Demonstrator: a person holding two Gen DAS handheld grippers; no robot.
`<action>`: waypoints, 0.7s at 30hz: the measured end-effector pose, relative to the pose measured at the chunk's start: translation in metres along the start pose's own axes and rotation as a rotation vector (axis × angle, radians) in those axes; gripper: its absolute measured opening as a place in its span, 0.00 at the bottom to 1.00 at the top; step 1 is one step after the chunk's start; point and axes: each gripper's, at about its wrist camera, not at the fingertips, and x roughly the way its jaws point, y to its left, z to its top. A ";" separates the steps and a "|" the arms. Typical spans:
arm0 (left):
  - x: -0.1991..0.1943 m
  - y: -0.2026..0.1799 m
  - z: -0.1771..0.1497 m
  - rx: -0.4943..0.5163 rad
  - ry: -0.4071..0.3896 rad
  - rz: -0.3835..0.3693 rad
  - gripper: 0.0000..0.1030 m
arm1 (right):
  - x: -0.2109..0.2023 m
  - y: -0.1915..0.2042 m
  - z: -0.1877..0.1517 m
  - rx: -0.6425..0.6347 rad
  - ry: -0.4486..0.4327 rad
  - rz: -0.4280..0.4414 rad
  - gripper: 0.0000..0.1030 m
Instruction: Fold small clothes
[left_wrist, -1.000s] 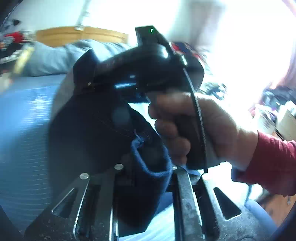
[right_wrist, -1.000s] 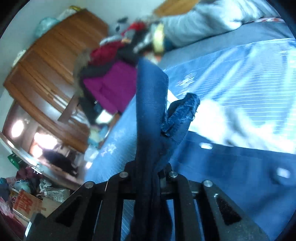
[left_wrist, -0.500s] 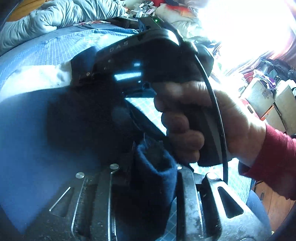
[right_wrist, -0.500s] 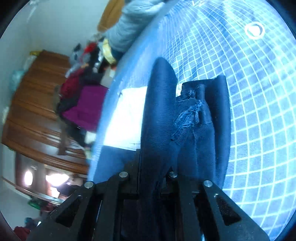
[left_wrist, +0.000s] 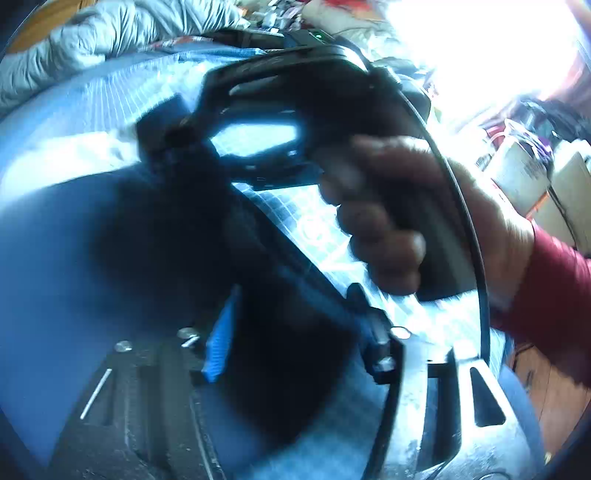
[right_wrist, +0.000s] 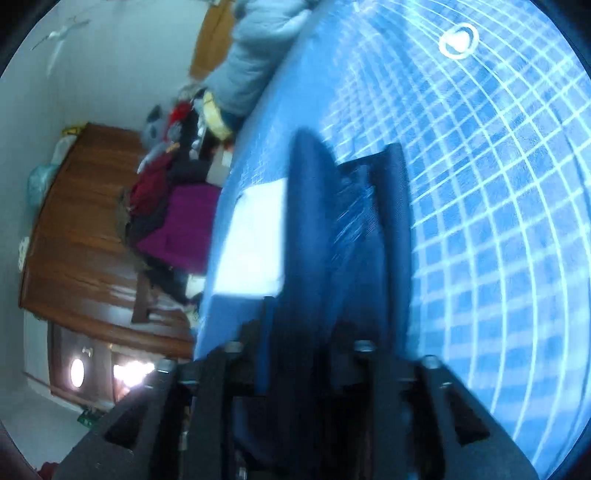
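change vs earlier: both sets of fingers have spread since half a second ago, when each was pinched tight on the fabric; left view tipped lower and closer to the bed; both views motion-blurred.
left gripper: jaws apart, dark cloth lying loose in the gap; fingertip on the right side sits at the cloth's edge; firm contact or not, can't tell through blur.
right gripper: jaws apart, cloth running up between them; whether either finger presses it, can't tell.
navy garment: small dark-blue piece, bunched in upright folds, lower end in the right gripper's gap, far end reaching onto the mat; in the left view the same cloth fills the middle, its edge running diagonally down to the left fingers.
right hand: wrapped round the right gripper's black handle, red sleeve at the wrist, just past the garment.
grid mat: blue with white squares, under the garment, spread over the bed.
white cloth: flat on the bed, touching the garment's left side, near the bed's edge.
grey duvet: heaped at the bed's far end.
wooden wardrobe: off the bed's side, clothes piled before it.
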 end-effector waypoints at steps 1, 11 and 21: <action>-0.013 -0.004 -0.008 0.005 -0.015 -0.001 0.57 | -0.010 0.007 -0.007 -0.011 0.003 -0.002 0.56; -0.145 0.024 -0.106 -0.127 -0.196 0.269 0.61 | -0.082 0.057 -0.125 -0.111 -0.013 -0.079 0.64; -0.094 0.069 -0.106 -0.234 -0.104 0.304 0.59 | -0.054 0.063 -0.148 -0.163 0.038 -0.182 0.55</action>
